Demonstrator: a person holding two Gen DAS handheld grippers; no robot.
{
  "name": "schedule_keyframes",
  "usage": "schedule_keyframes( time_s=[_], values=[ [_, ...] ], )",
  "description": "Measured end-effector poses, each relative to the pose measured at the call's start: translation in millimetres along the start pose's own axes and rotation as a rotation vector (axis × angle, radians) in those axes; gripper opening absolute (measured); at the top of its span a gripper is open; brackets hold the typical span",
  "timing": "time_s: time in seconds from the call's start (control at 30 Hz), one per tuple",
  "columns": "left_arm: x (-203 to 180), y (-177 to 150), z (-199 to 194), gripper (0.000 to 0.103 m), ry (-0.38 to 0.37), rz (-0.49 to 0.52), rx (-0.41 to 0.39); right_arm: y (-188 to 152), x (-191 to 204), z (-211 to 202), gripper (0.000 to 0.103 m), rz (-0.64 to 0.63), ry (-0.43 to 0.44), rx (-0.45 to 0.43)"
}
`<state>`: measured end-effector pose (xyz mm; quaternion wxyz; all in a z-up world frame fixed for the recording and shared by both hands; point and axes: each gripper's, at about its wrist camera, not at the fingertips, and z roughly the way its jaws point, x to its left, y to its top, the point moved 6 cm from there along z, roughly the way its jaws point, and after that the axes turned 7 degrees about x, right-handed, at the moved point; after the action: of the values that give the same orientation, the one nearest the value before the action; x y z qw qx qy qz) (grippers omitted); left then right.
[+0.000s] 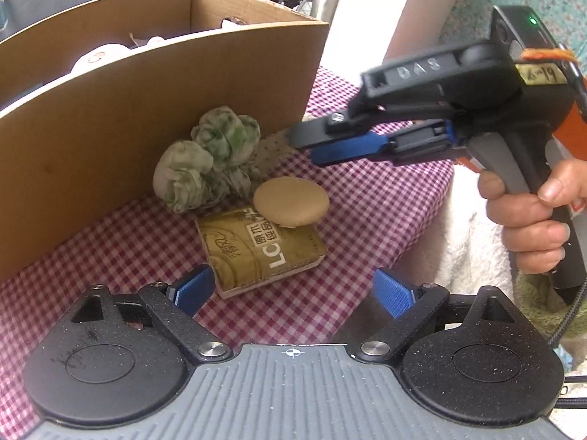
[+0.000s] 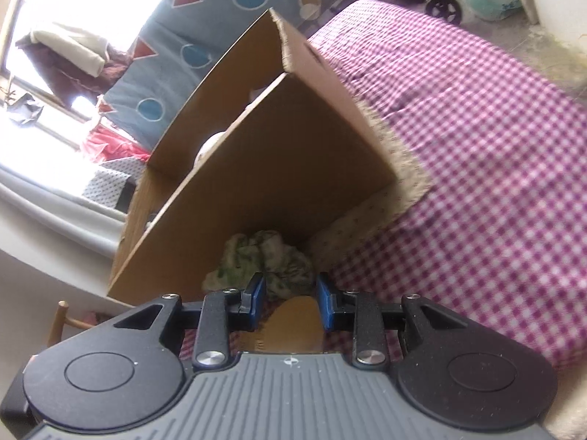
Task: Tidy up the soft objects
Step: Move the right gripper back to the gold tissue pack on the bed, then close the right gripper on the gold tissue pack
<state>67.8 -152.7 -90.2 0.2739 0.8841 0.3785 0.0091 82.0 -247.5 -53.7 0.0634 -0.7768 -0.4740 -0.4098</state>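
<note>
A crumpled green-and-white cloth lies on the checked tablecloth against the cardboard box. In front of it a round tan pad rests on a gold tissue pack. My left gripper is open and empty, just short of the tissue pack. My right gripper hovers above the pad, to the right of the cloth, its jaws partly open with nothing between them. In the right wrist view the right gripper is above the tan pad, and the cloth lies just ahead.
The box is open-topped and holds pale soft items. The pink checked tablecloth covers the table, which drops off at the right. A white fluffy cloth hangs at the right edge.
</note>
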Motion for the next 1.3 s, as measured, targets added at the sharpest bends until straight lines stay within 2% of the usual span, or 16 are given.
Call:
schedule_keyframes(
  time_s=[0.2,0.33,0.47,0.57,0.8,1.1,1.17,1.3],
  values=[
    [10.0,1.1,-4.0,0.094,0.049,-0.002,-0.013,-17.6,1.0,-3.3,0.038,0.014,0.061,0.099],
    [15.5,3.6,2.8,0.094,0.057,-0.017,0.009,-28.8,3.6,6.5,0.043,0.014,0.073,0.162],
    [15.4,5.2,7.3,0.094,0.041,-0.024,0.016,-23.6,2.9,19.3,0.043,0.005,0.044,0.149],
    [15.3,5.0,11.7,0.094,0.034,-0.033,0.021,-15.1,3.9,23.0,0.043,0.020,0.073,0.112],
    [17.2,8.1,16.2,0.090,0.060,-0.027,0.010,-15.6,-8.4,7.2,0.043,0.062,0.032,0.070],
    [19.2,13.0,27.5,0.087,0.040,-0.031,0.023,-27.7,-5.0,28.8,0.043,0.018,0.011,0.149],
    [18.5,12.8,26.8,0.087,0.020,-0.039,0.022,-30.4,1.6,31.0,0.045,-0.008,-0.010,0.156],
    [18.9,9.2,20.8,0.087,0.028,-0.049,0.005,-36.5,12.5,25.0,0.045,-0.036,-0.024,0.156]
  ],
)
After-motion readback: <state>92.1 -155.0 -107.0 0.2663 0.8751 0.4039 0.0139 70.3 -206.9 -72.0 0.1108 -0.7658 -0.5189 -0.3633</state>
